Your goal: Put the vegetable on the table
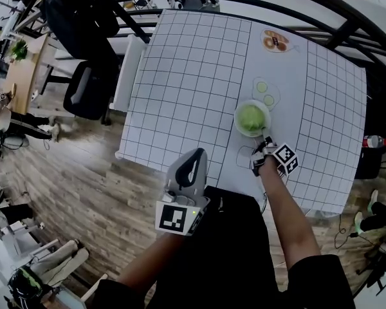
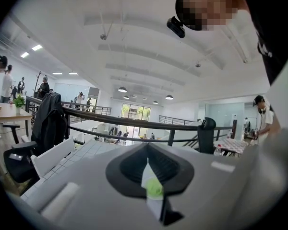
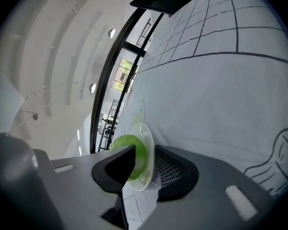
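A white plate [image 1: 238, 122] with a round heap of green vegetable [image 1: 251, 117] sits on the white gridded table [image 1: 193, 76], right of its middle. My right gripper [image 1: 265, 148] reaches the plate's near rim. In the right gripper view the plate's rim [image 3: 148, 150] and the vegetable [image 3: 136, 152] stand between the jaws of the right gripper [image 3: 144, 161], which are spread wide and do not press on it. My left gripper [image 1: 194, 156] hangs over the table's near edge, jaws together, nothing held. In its own view the left gripper [image 2: 151, 176] shows only a thin slit.
Printed outlines of cucumber slices [image 1: 265, 92] lie just beyond the plate, and a food picture [image 1: 275, 41] is near the far edge. A black chair [image 1: 87, 89] and a white bench [image 1: 125, 73] stand left of the table. A dark railing [image 1: 244, 5] runs behind.
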Demonstrator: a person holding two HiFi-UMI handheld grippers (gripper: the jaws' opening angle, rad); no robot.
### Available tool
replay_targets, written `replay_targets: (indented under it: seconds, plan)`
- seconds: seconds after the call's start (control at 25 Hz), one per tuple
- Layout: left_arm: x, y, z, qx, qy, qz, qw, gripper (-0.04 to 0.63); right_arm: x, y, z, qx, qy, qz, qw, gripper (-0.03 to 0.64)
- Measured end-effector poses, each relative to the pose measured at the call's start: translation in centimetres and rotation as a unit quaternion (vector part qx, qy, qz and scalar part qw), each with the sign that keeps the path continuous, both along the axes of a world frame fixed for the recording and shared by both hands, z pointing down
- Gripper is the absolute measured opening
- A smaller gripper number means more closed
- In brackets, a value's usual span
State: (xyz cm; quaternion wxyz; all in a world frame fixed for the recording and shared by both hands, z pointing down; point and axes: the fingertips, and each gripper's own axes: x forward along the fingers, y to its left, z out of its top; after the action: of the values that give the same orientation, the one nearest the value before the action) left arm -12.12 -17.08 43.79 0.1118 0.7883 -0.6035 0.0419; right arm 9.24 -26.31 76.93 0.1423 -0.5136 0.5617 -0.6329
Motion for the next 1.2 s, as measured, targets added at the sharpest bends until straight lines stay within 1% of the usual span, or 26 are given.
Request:
replay_targets:
  seconds: [0.12,0.32,0.56,0.72,0.8,0.88,1.04,1.12,1.2]
  plan:
    - [0.1,1.1,0.2,0.003,0.002,0.005,1.0,0.009,0.8,0.5,-0.3,0.005,0.015,-0.001,1.0,0.101]
    - [-0.2,2.6,0.0,0.007,0.003,0.01,0.9999,0.008,1.7,1.3,-1.7,0.026,0.018,0.002,1.0,0.101]
    - [-0.3,4.7,-0.6,0.011,0.006,0.009,0.9999,0.008,3.6,3.7,-3.9,0.047,0.044,0.012,0.998,0.082]
    - [-0.5,5.4,-1.6,0.027,0.007,0.021,0.9994,0.008,4.9,5.6,-6.2,0.068,0.1,0.014,0.993,0.038]
    - [-1.0,5.9,-1.7,0.033,0.008,0.025,0.9991,0.009,5.3,6.7,-7.3,0.077,0.119,0.017,0.99,0.017]
    - [-1.3,6.3,-1.8,0.035,0.007,0.032,0.9988,0.009,5.4,7.6,-8.5,0.085,0.128,0.023,0.988,0.0]
    - [-0.7,6.9,-1.8,0.036,0.004,0.053,0.9979,0.009,5.3,8.8,-12.2,0.105,0.144,0.049,0.983,-0.002]
    - [-0.5,7.5,-1.5,0.029,0.012,0.056,0.9979,0.009,4.4,9.6,-14.6,0.123,0.147,0.052,0.98,-0.002]
    - [-0.7,8.0,-1.1,0.023,0.022,0.05,0.9983,0.009,3.1,10.3,-17.5,0.149,0.148,0.045,0.977,-0.002]
